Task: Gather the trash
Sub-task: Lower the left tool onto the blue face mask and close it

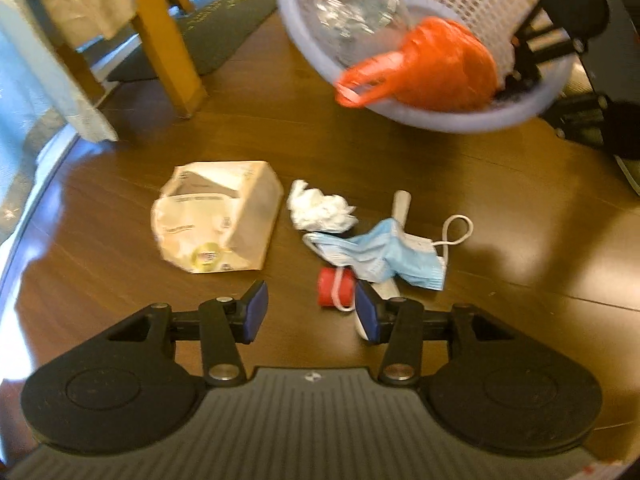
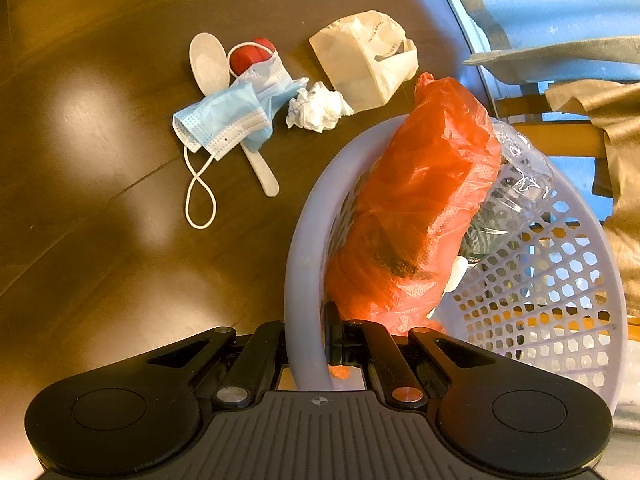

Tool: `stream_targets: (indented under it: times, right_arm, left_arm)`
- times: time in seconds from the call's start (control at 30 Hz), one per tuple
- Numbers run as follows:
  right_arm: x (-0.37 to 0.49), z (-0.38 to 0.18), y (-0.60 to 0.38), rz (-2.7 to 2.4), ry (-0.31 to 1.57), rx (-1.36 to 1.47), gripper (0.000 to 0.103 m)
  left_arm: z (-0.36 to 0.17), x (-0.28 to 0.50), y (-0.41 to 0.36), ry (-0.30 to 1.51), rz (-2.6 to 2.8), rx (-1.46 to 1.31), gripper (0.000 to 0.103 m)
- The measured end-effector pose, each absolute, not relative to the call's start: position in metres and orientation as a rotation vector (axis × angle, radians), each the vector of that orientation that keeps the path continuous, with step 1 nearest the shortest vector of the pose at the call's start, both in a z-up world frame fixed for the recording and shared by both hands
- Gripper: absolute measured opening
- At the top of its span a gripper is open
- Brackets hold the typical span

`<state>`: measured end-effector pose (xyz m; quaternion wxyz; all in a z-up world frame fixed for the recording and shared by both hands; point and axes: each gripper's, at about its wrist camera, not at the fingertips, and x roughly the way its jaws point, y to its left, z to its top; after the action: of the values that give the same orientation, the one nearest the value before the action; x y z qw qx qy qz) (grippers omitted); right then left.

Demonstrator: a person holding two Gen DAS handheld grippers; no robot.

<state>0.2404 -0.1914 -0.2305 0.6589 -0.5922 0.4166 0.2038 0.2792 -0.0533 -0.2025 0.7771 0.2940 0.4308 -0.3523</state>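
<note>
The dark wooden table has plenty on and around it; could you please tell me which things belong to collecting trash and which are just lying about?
Belongs to the job:
- lavender perforated plastic basket, gripped by the right gripper
- orange plastic bag and clear crushed bottle, inside it
- beige paper bag
- crumpled white tissue
- blue face mask
- white plastic spoon
- red cap

Just lying about:
- wooden chair
- dark floor mat

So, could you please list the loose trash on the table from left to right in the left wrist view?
Crumpled paper bag → crumpled white tissue → blue face mask. The red cap and the white spoon lie under the mask, so I leave them out.
</note>
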Motion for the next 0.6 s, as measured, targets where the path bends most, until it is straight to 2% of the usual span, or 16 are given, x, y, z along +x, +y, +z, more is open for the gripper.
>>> stream_targets:
  times: [0.2,0.6]
  right_arm:
    - [0.242,-0.231,-0.194,0.459,0.949,-1.339,0.000]
    - [0.241,-0.232,-0.198,0.457,0.959,-1.328,0.000]
  left_arm:
    - [-0.217,0.273,-0.074,0.940,-0.821,0.619,0.052]
    - [-0.252,0.271,-0.110,0.950,-0.879,0.599,0.047]
